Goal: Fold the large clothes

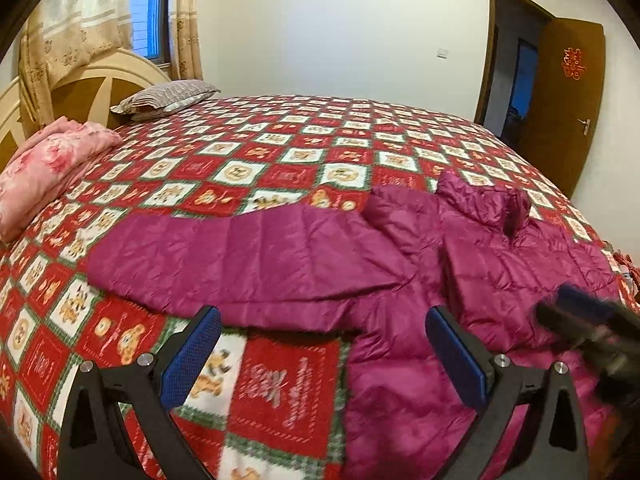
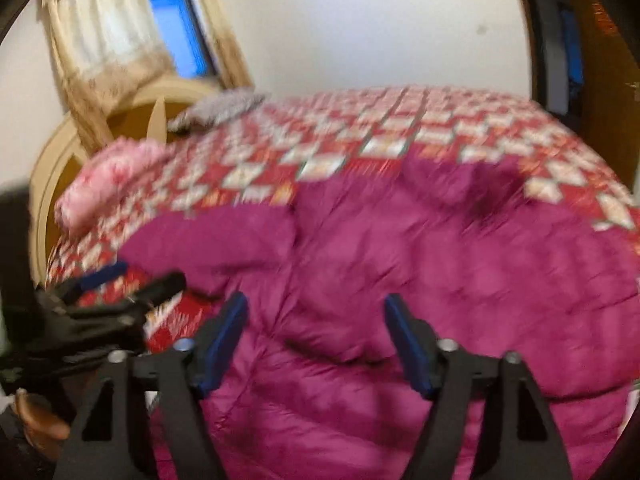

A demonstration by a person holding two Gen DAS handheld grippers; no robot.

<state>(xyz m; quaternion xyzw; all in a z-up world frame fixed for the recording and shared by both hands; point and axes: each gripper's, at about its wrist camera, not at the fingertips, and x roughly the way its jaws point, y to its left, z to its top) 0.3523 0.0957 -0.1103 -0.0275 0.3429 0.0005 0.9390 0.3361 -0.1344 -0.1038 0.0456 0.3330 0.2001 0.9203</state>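
A magenta puffer jacket (image 1: 460, 264) lies spread on the bed, one sleeve (image 1: 240, 256) stretched out to the left, its collar at the far right. My left gripper (image 1: 324, 316) is open and empty, hovering over the jacket's lower edge below that sleeve. My right gripper (image 2: 316, 308) is open and empty above the jacket's body (image 2: 420, 264); its view is blurred. The right gripper also shows in the left wrist view (image 1: 580, 312) at the right edge, and the left gripper shows in the right wrist view (image 2: 132, 280) at the left.
The bed has a red and white checkered quilt (image 1: 280, 152). A folded pink blanket (image 1: 48, 168) and a striped pillow (image 1: 164, 98) lie by the headboard (image 1: 100, 92). A curtained window is behind, an open brown door (image 1: 564, 100) at the far right.
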